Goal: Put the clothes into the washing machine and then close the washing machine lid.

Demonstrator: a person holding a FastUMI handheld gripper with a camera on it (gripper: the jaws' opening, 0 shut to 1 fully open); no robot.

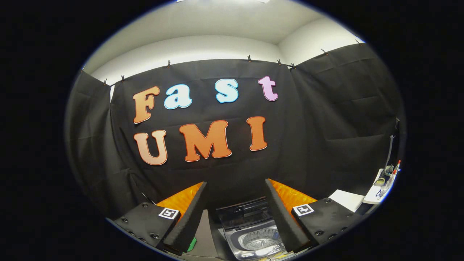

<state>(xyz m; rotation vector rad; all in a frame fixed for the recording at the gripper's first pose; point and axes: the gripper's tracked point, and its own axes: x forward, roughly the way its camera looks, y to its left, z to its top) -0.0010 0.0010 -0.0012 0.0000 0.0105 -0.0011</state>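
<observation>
Right now my tongs (235, 214) are held up level, fingers spread wide, pinching nothing. Down between them sits the washing machine (253, 235), its lid (243, 212) open. Beyond it hangs the black wall (326, 127).

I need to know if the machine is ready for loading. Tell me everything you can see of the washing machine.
The small top-loading washing machine sits low between the open gripper fingers, just ahead of them. Its dark translucent lid stands raised at the back, so the ribbed metal drum lies open. Nothing touches it; no clothes show inside.
</observation>
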